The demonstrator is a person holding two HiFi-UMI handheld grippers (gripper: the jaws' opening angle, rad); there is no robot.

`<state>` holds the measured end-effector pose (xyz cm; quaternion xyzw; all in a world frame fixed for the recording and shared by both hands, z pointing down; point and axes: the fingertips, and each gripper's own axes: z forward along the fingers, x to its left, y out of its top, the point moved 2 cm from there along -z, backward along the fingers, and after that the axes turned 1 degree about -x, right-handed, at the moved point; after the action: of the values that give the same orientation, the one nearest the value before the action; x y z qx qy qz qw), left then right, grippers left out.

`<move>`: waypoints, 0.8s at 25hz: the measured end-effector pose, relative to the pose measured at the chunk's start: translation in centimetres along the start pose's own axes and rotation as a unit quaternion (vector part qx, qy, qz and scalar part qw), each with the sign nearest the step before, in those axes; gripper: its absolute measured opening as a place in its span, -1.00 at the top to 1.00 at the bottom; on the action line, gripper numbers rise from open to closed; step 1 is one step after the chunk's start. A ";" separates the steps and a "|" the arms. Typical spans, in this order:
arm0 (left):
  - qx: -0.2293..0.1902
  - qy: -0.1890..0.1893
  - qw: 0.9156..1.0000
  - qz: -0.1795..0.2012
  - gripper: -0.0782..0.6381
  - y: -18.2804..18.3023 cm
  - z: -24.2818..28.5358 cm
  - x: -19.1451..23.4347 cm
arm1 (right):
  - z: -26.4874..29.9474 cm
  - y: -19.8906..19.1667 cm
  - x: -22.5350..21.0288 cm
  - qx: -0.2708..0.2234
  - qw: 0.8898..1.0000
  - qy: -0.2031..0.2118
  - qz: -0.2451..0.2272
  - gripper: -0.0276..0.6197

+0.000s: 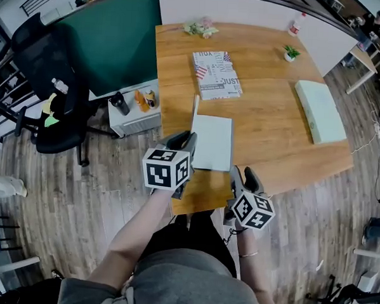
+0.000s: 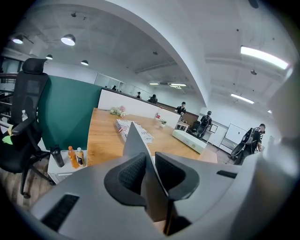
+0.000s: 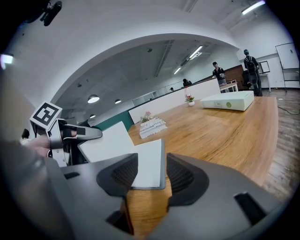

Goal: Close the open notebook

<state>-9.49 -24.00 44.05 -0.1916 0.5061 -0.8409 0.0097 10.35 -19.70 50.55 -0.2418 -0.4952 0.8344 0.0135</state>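
Grey plank floor (image 1: pixel 79 199) (wood-look); black wheeled office chair (image 1: pixel 47 90) and dark green partition (image 1: pixel 113 42) left of the left gripper (image 1: pixel 185 139).

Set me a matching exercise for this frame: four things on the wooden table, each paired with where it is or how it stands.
Things:
1 lifted cover of the white notebook
2 pale green flat box
3 flag-printed book
4 small potted green plant

States:
A flat along the wooden table's right edge
B upright, pinched in the left gripper
C far side, by the white partition
D mid-table, beyond the notebook

Pairs: 1-B; 2-A; 3-D; 4-C
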 end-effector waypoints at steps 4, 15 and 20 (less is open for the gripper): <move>0.005 -0.008 1.000 0.010 0.57 0.0 0.6 -1.1 | -0.3 0.1 -0.7 -0.001 1.000 -0.006 0.003 0.32; 0.041 -0.048 0.997 0.037 0.58 -1.5 3.9 -5.2 | -1.0 0.2 -2.5 -0.004 1.000 -0.026 0.016 0.33; 0.061 -0.054 0.995 0.054 0.58 -2.6 5.4 -6.6 | -1.5 0.1 -3.6 -0.005 0.999 -0.037 0.023 0.33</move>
<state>-1.09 -25.91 46.47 -0.2083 0.4618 -0.8570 0.0940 14.16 -19.47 51.25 -0.2221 -0.4940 0.8402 -0.0249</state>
